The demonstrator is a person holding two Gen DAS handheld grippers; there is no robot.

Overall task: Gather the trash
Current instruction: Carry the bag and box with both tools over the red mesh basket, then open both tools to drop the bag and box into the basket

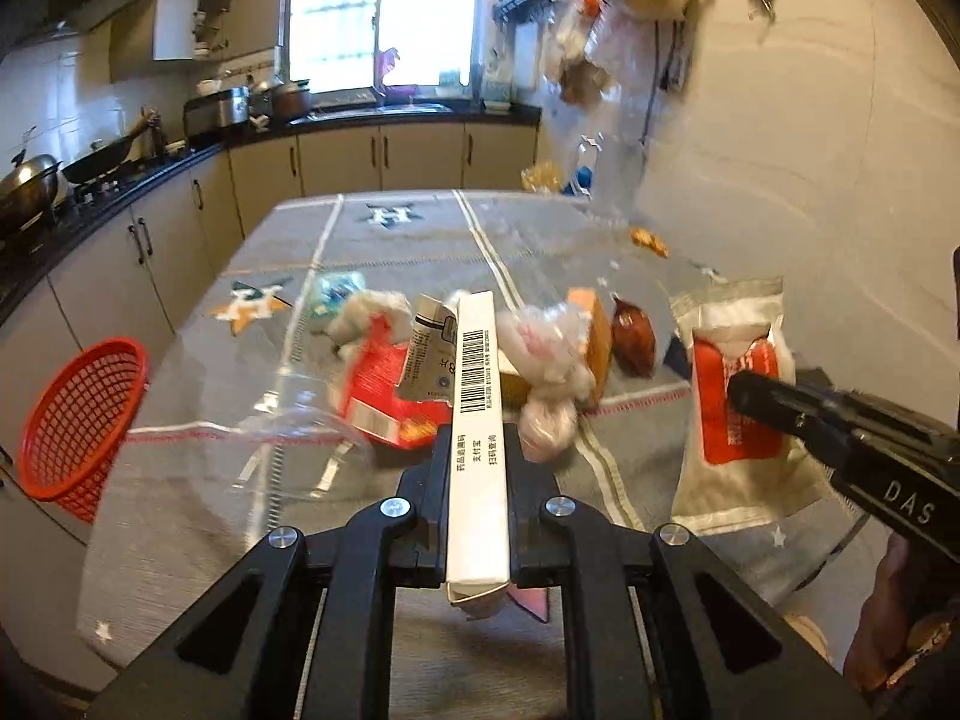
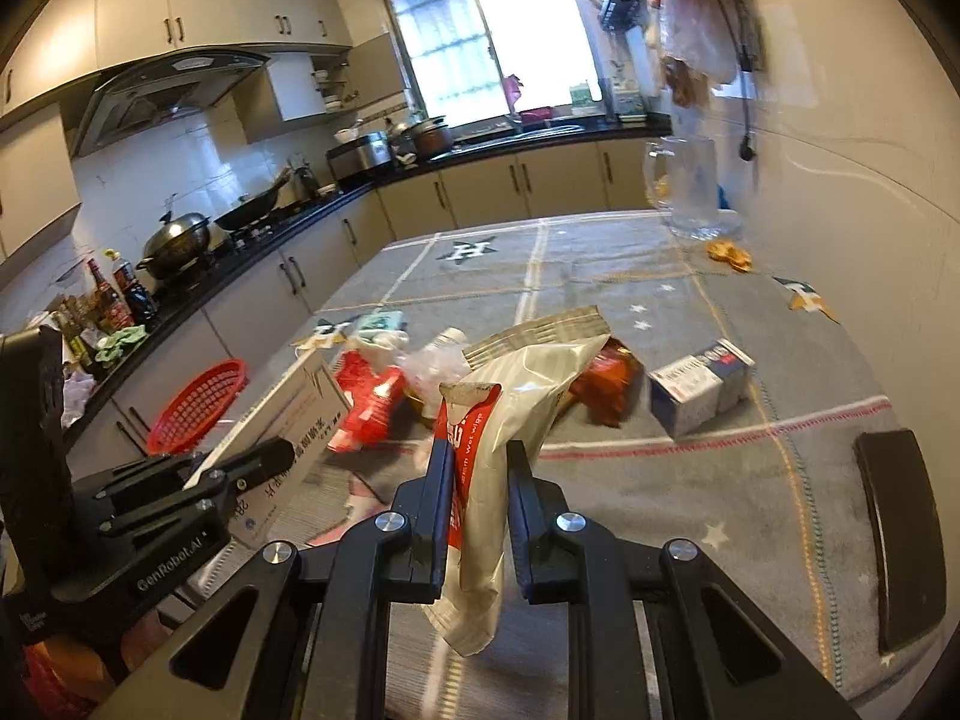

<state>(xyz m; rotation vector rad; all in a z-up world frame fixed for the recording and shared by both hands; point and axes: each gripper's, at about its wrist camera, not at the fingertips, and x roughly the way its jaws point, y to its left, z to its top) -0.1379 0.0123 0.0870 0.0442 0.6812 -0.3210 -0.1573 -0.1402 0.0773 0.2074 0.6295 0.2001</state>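
Note:
My left gripper point(image 1: 478, 444) is shut on a narrow white carton with a barcode point(image 1: 477, 396), held above the table. The same carton point(image 2: 288, 414) sticks out of the left gripper point(image 2: 264, 456) at the left of the right wrist view. My right gripper point(image 2: 480, 453) is shut on a white and red pouch point(image 2: 510, 396), which hangs between its fingers. From the left wrist camera, the right gripper point(image 1: 750, 393) holds that pouch point(image 1: 738, 360) at the right. Trash lies in a pile on the grey tablecloth point(image 1: 198, 516): a red packet point(image 1: 384, 384), a knotted plastic bag point(image 1: 546, 360) and a brown sachet point(image 1: 633, 336).
A red mesh basket point(image 1: 78, 420) hangs off the table's left edge. A blue and white box point(image 2: 699, 387) lies to the right of the pile. A glass mug point(image 2: 690, 186) and orange peel point(image 2: 729, 255) sit at the far right by the wall. A black object point(image 2: 900, 540) lies near right.

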